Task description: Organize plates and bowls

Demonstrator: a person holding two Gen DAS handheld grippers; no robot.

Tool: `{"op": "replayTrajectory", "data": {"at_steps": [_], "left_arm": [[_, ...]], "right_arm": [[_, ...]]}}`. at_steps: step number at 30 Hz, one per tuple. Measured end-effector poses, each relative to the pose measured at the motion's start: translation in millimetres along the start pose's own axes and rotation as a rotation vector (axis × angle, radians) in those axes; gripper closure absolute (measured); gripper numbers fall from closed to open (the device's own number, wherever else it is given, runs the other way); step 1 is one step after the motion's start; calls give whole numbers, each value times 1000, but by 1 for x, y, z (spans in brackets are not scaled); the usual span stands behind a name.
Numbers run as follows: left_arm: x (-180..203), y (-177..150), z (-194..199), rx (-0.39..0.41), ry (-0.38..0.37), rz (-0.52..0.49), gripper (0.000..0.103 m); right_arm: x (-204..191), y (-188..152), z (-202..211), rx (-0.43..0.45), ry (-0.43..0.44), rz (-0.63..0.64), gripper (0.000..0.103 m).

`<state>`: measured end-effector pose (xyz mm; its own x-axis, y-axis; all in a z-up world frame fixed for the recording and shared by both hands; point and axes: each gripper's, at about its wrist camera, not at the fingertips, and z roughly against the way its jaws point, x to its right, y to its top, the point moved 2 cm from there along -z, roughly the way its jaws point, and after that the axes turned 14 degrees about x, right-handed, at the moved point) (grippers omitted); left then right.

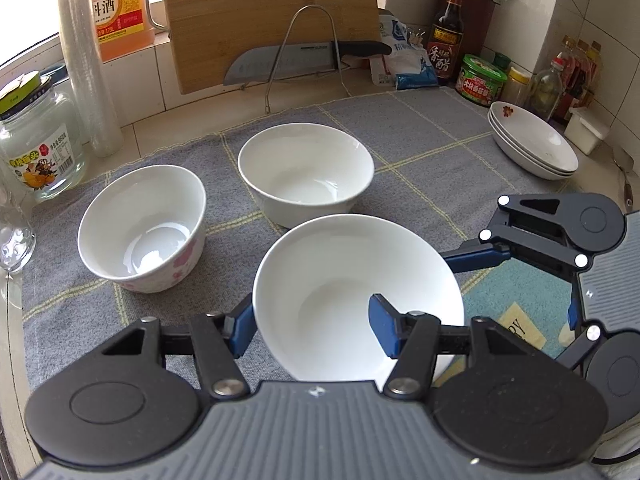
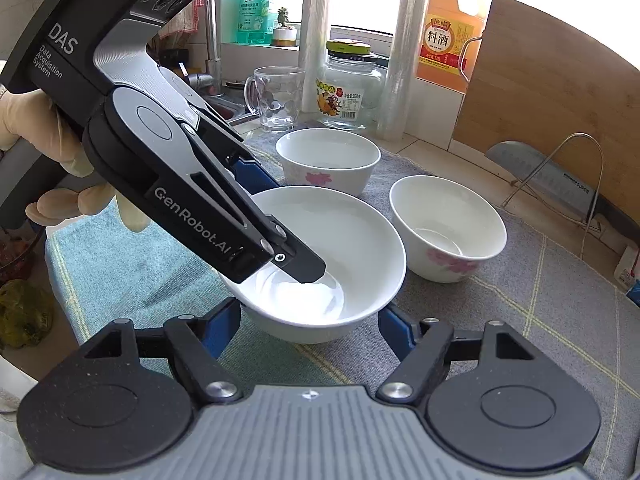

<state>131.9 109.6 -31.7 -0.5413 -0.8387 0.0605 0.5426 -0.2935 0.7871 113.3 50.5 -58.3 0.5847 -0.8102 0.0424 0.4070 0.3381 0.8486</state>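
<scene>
A wide plain white bowl (image 1: 356, 292) (image 2: 344, 256) rests on the grey cloth. My left gripper (image 1: 312, 328) straddles its near rim, one blue finger inside and one outside, jaws wide apart and not clamped; in the right wrist view the left gripper (image 2: 280, 232) reaches into the bowl. My right gripper (image 2: 308, 332) is open, its blue fingers on either side of the bowl's base; it also shows in the left wrist view (image 1: 532, 284). Two pink-flowered bowls (image 1: 144, 228) (image 1: 306, 172) stand behind. Stacked plates (image 1: 532, 140) sit at the far right.
A cutting board (image 1: 272, 20) and a knife (image 1: 304, 62) on a wire rack stand at the back. A glass jar (image 1: 40, 140), film rolls (image 1: 86, 60), a glass mug (image 2: 276, 96) and bottles (image 1: 448, 36) line the counter edges. A teal cloth (image 2: 132, 276) lies on the near side.
</scene>
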Motion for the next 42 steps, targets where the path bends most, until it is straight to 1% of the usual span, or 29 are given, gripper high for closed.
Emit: {"op": "replayTrajectory", "data": {"at_steps": [18, 25, 36, 37, 38, 39, 40, 41, 42], "left_arm": [[64, 21, -46, -6, -159, -70, 45], [79, 22, -60, -18, -185, -75, 45], [83, 20, -68, -33, -188, -63, 45], [83, 20, -68, -33, -188, -64, 42], [82, 20, -69, -35, -194, -61, 37], [82, 20, -68, -31, -203, -55, 33], [82, 21, -67, -22, -205, -54, 24], [83, 22, -66, -13, -206, -59, 18], [84, 23, -64, -4, -204, -68, 17]], "right_arm": [[47, -30, 48, -58, -150, -52, 23], [60, -39, 57, -77, -175, -69, 23], [63, -45, 57, -94, -171, -80, 23], [63, -45, 57, -92, -171, -82, 23], [63, -45, 58, -89, -170, -85, 23], [63, -45, 58, -85, -166, -89, 17], [63, -44, 59, -77, -158, -92, 11], [63, -43, 59, -72, -147, -99, 2], [62, -41, 61, -55, -146, -95, 0]]}}
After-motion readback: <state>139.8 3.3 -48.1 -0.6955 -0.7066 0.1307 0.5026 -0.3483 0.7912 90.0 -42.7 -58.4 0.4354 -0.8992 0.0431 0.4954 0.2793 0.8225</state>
